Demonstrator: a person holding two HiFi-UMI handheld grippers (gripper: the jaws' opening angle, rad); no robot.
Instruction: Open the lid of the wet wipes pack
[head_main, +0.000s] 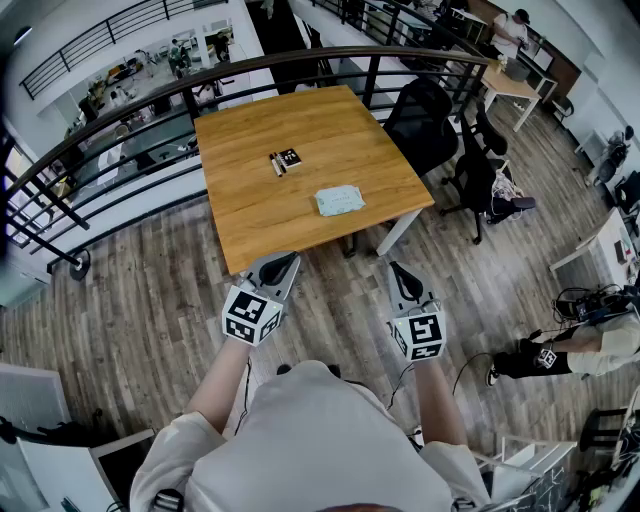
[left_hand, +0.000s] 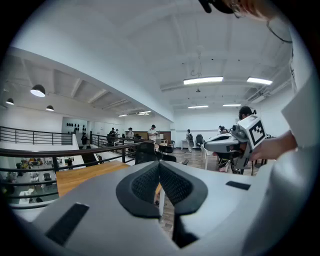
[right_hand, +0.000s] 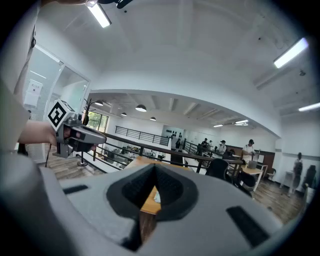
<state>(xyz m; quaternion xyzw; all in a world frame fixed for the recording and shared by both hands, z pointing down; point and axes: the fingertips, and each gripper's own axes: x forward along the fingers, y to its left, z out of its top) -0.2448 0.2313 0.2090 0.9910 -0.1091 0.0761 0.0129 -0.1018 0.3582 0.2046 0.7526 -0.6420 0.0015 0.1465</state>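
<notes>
Wood-plank flooring (head_main: 130, 290) runs under a square light-wood table (head_main: 270, 215) with white legs, which stands close to a curved black metal railing (head_main: 120, 110) on a mezzanine. Towards the table's near right corner lies the flat pale-green wet wipes pack (head_main: 340, 201). Farther off and to its left sits a small black-and-white object (head_main: 285, 160), too small to identify. Black office chairs (head_main: 425, 120) stand just right of the table. The grey left gripper (head_main: 283, 264) and the grey right gripper (head_main: 401, 273) are held side by side over the floor on the near side of the table, well apart from the pack, both pointing towards it. Each gripper's own view shows its dark pads meeting at the tips, with nothing between them
</notes>
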